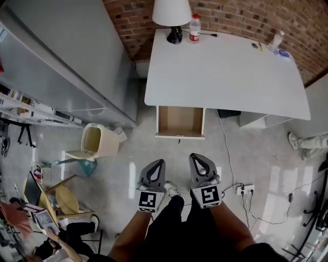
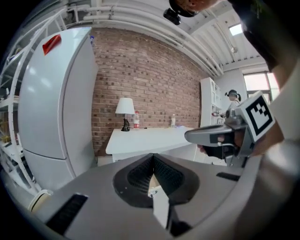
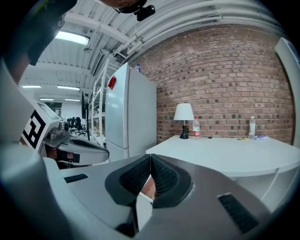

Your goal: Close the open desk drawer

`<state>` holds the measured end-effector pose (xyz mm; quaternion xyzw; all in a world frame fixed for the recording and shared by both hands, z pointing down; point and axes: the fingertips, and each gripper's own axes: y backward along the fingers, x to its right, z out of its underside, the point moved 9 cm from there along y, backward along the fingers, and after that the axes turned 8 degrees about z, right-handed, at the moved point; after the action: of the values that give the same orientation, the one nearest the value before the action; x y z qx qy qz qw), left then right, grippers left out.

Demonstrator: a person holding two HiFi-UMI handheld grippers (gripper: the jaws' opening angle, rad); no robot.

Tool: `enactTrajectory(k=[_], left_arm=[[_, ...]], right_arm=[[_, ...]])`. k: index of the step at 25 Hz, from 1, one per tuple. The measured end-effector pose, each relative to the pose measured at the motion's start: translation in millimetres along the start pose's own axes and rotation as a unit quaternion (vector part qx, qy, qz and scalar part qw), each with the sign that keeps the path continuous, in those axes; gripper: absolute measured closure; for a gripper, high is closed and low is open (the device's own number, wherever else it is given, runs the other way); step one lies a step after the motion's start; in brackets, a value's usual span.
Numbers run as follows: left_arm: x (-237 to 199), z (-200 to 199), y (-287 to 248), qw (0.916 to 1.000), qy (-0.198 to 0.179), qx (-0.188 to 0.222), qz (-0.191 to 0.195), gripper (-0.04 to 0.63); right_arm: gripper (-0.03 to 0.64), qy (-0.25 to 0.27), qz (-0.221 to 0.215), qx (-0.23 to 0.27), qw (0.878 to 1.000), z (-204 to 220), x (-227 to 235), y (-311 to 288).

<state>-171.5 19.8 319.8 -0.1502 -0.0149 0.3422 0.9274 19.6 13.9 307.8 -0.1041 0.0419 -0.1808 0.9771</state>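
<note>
Ahead of my matt grey plastic left gripper and right gripper, the open wooden drawer is pale and bare inside. The white counter is smooth and matt, the red brick wall rough, and the pale floor below glossy.

This seems to be an office or lab room: a brick wall, a white tabletop with a lamp, a fridge, metal shelves, bare ceiling pipes, and, perhaps, office chairs far behind.

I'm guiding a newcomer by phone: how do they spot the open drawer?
Find the white desk against the brick wall. Below its near edge, on the lamp's side, the drawer juts out: open-topped, wood-coloured inside, unlike the all-white unit beside it.
</note>
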Motion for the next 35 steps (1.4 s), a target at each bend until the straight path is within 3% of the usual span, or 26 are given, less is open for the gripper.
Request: enactTrajectory(k=[4,10,17,21,35], left_arm=[[2.3,36.0,-21.4,0.9997,0.001,-0.021,0.015,0.589],[-7.6,85.4,-53.5,0.9996,0.006,-0.028,0.003,0.589],[-36.8,151.7,-80.5,0.9987,-0.031,-0.041,0.002,0.589],[-41.6,174.2,-95.1,0.9989,-0.040,-0.020,0.010,0.589],[-45.8,250.7,-143.1,0.9998,0.014,-0.009,0.011,0.589]], right_arm=[[0.591,-0.003,0.005,-0.018,1.000,36.8,-2.4,-9.9],[0.591,-0.005,0.012,-0.026,1.000,87.1,1.7,-31.4],[0.591,-0.015,0.035,-0.013,0.999,142.3,2.1,-49.0],[0.591,-0.021,0.044,-0.018,0.999,168.9,-0.2,-52.2],[0.591,-0.033,0.050,-0.029,0.998,239.2,-6.7,-61.6]])
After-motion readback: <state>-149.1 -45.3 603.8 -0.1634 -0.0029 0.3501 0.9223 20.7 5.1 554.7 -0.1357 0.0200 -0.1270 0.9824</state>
